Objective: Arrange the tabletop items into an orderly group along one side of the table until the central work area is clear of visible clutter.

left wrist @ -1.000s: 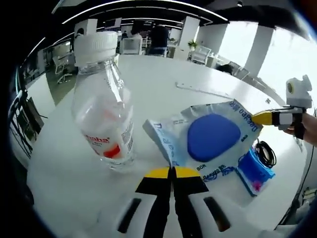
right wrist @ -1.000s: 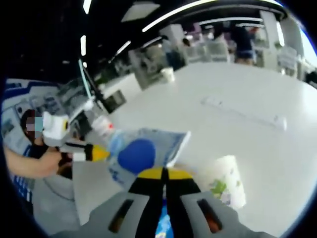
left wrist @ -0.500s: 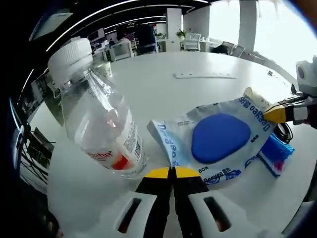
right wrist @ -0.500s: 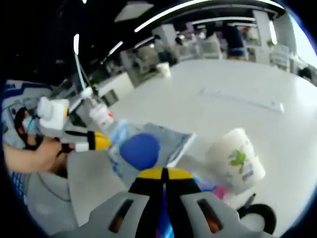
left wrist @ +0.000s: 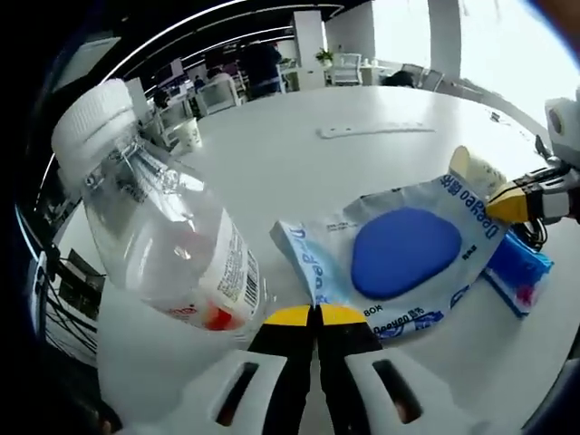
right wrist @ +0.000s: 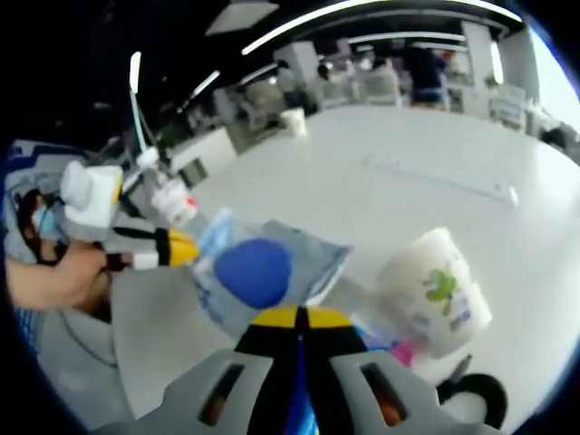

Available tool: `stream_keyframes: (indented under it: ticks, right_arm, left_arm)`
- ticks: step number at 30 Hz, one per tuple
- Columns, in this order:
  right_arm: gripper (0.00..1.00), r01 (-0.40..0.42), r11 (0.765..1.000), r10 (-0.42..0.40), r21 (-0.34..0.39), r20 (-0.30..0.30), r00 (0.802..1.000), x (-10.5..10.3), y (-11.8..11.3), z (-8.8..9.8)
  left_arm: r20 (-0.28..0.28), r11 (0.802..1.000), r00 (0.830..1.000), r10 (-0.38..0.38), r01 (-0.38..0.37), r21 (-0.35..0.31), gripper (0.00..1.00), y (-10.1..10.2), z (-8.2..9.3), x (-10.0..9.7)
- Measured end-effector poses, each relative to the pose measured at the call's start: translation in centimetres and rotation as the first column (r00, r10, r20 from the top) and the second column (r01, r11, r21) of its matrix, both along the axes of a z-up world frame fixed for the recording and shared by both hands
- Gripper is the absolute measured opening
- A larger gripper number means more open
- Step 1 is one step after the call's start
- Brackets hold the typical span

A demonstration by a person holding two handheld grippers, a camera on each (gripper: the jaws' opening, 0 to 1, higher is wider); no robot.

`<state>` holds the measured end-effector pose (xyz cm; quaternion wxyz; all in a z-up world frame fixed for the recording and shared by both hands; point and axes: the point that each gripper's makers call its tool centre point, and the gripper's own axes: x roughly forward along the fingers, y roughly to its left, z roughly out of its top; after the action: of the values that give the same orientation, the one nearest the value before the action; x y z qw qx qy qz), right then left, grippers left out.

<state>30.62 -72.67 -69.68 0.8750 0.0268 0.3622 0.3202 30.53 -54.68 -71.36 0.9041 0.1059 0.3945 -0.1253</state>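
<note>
Packet with the blue circle lies flat near the table edge, and both my claws pinch it. My left claw is closed on one corner, my right claw is closed on the far end. I think I should slide it slowly and keep both hands level, so it doesn't tear. The bottle leans right beside my left claw, so I must not bump it. The cup stands close by too.

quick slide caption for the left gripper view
Shut left hand-held gripper pinching a blue-and-white pouch beside a tilted clear bottle.
</note>
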Motion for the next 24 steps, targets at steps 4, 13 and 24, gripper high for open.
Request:
stream_keyframes:
  ticks: [4, 13, 24]
  right_arm:
    - [0.00, 0.001, 1.000, -0.001, -0.001, -0.006, 1.000, 0.4, 0.0, -0.3]
    - [0.00, -0.010, 1.000, 0.009, -0.023, -0.020, 1.000, 0.0, -0.1, -0.9]
    - [0.00, -0.007, 1.000, 0.006, -0.028, -0.030, 1.000, -0.2, -0.2, -1.6]
  left_arm:
    - [-0.005, 1.000, 1.000, 0.000, 0.000, 0.001, 0.00, 0.1, -0.2, 0.0]
    - [-0.012, 1.000, 1.000, 0.000, 0.000, 0.010, 0.00, 0.1, -0.7, 0.3]
    - [-0.004, 0.999, 1.000, -0.009, 0.010, 0.046, 0.00, 0.1, -0.8, 0.4]
